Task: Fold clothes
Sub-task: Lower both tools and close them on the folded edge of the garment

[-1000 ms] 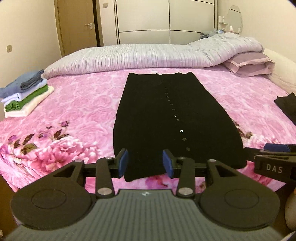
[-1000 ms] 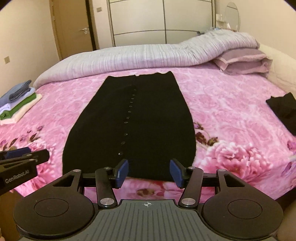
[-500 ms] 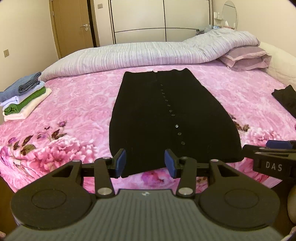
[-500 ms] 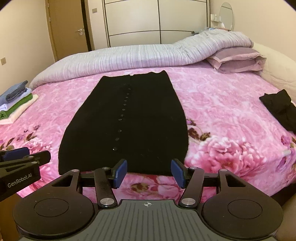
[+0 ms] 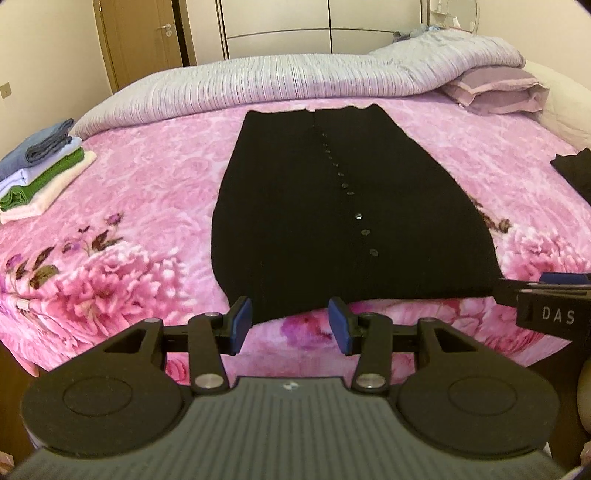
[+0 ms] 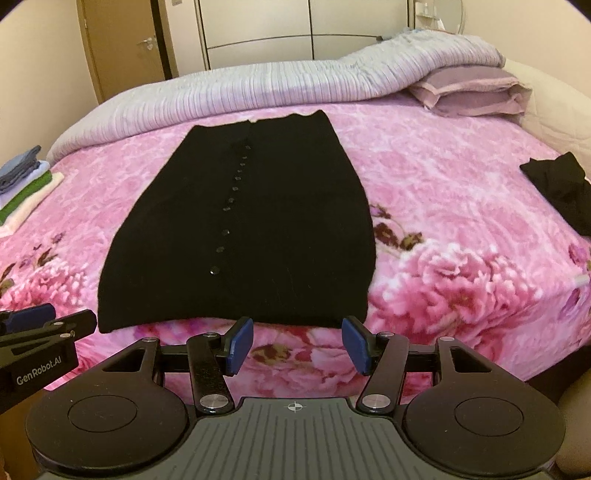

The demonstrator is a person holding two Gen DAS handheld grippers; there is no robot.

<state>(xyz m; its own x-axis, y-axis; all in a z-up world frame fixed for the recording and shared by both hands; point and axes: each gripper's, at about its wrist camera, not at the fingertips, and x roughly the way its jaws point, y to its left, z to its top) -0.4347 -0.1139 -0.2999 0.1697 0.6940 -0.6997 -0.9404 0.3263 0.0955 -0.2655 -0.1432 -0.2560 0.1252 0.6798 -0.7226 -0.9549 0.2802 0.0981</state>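
Bed: a pink floral bedspread (image 5: 147,192) covers the whole surface, with a striped lilac duvet (image 5: 295,85) bunched along the far edge
Pillow: mauve pillow (image 5: 498,88) at the far right, partly under the duvet
Room: wooden door (image 5: 129,44) far left, pale wardrobe panels (image 5: 314,26) behind the bed, cream walls
Black skirt: black skirt (image 5: 332,206) lies flat in the middle of the bed, row of buttons down its length, wide hem at the near bed edge
Folded stack: folded clothes (image 5: 40,170) piled at the left edge of the bed
Dark garment: crumpled black garment (image 6: 561,184) at the right edge, cut off in the left wrist view
Left gripper: left gripper (image 5: 291,325) spread wide, empty, just short of the hem
Right gripper: right gripper (image 6: 297,343) spread wide, empty, near the hem's right part
Hard to make out: small items on a shelf at the far right, too small to tell
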